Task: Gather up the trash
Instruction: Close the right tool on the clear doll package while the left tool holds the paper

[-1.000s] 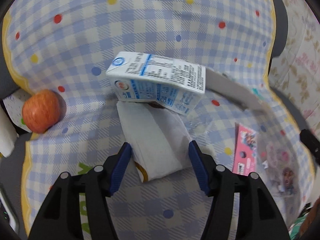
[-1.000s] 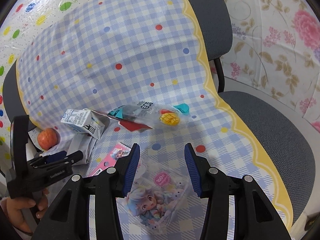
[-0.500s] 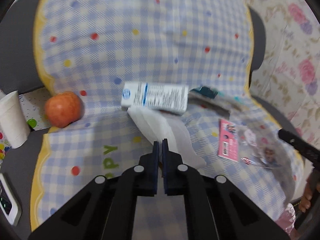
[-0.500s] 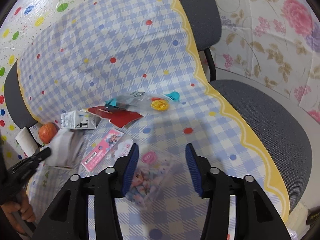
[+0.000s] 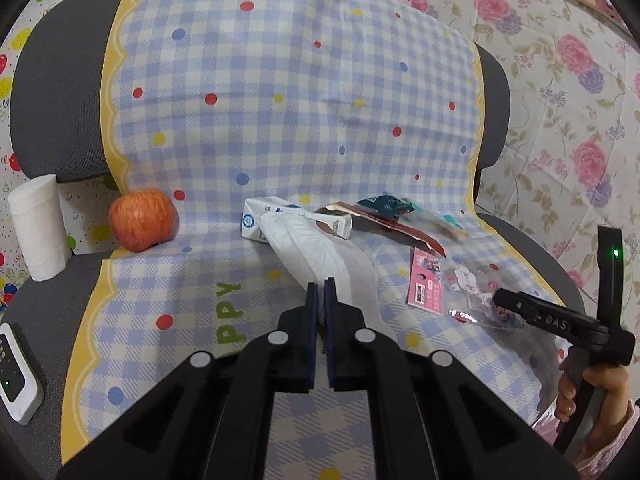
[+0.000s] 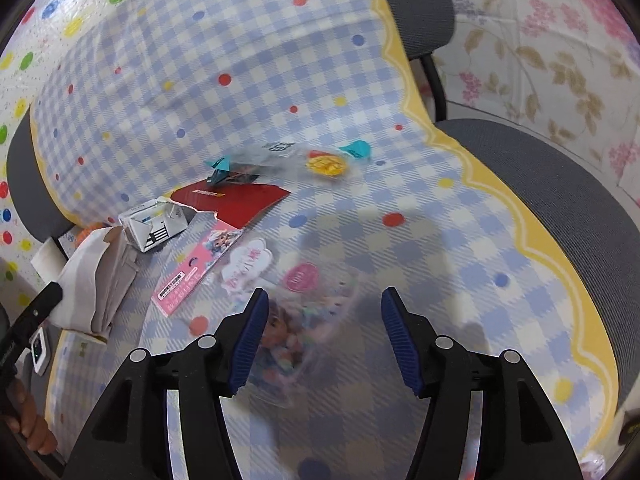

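Note:
My left gripper is shut on the near end of a white paper napkin. The napkin's far end lies against a blue-and-white milk carton on the checked cloth. My right gripper hangs over a clear plastic packet with a cartoon girl. Its jaws are opening, and the packet lies between them without either pad pressing on it. Beside the packet are a pink card, a red wrapper and a clear wrapper with teal ends.
A red apple and a roll of white paper stand at the left. A small white device lies on the grey seat. The cloth's yellow edge borders another grey chair seat.
My left gripper shut on the napkin, then drew back and up with it. My right gripper sank toward the clear packet and its jaws spread wider.

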